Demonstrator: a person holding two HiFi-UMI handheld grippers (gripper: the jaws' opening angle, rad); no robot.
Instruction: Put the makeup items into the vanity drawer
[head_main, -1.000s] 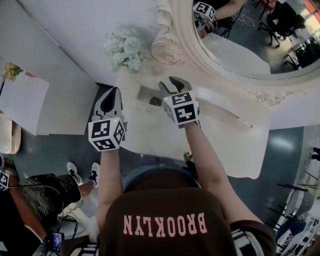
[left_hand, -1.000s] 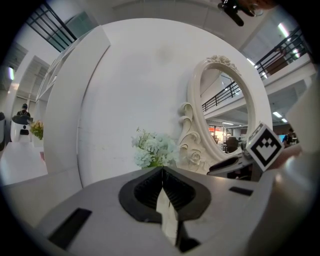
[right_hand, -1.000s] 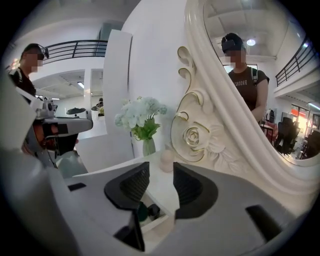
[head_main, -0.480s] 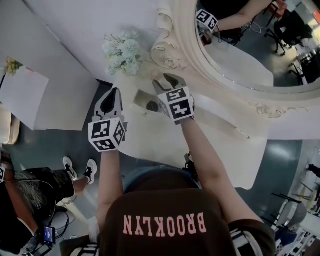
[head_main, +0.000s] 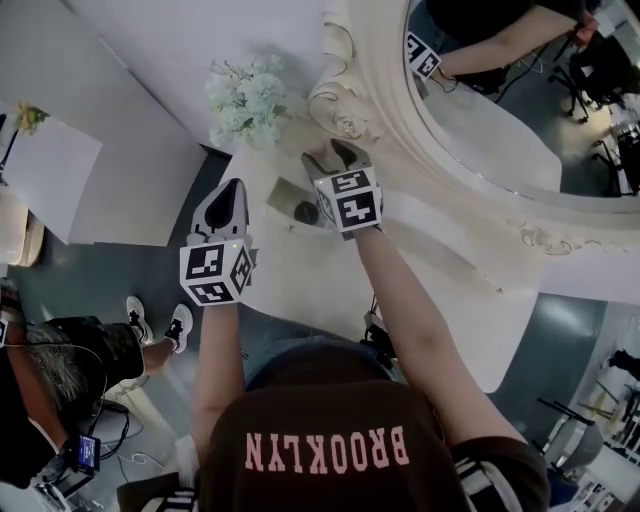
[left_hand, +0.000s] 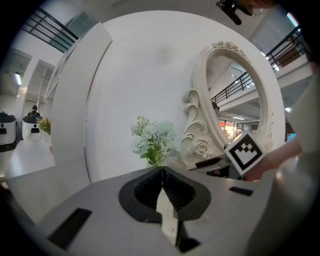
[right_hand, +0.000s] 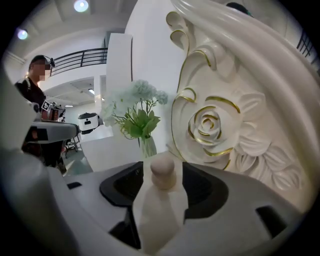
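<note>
My right gripper (head_main: 336, 152) reaches over the back left of the white vanity top (head_main: 330, 285), close to the carved mirror frame (head_main: 345, 105). In the right gripper view a cream round knob (right_hand: 163, 169) stands between its jaws, which have just been opening; the pads stand apart from it on both sides. My left gripper (head_main: 228, 188) hovers at the table's left edge, shut with nothing in it (left_hand: 162, 172). A shallow grey drawer-like recess (head_main: 282, 192) with a dark round item (head_main: 305, 212) in it lies just left of the right gripper.
A vase of pale flowers (head_main: 248, 98) stands at the back left corner, beside the frame's rose carving (right_hand: 210, 127). The big oval mirror (head_main: 500, 110) fills the back right. A white partition (head_main: 55, 185) and a seated person (head_main: 60, 370) are on the left.
My right gripper has moved up and left toward the mirror frame, and its jaws stand wider apart. The left gripper has hardly shifted.
</note>
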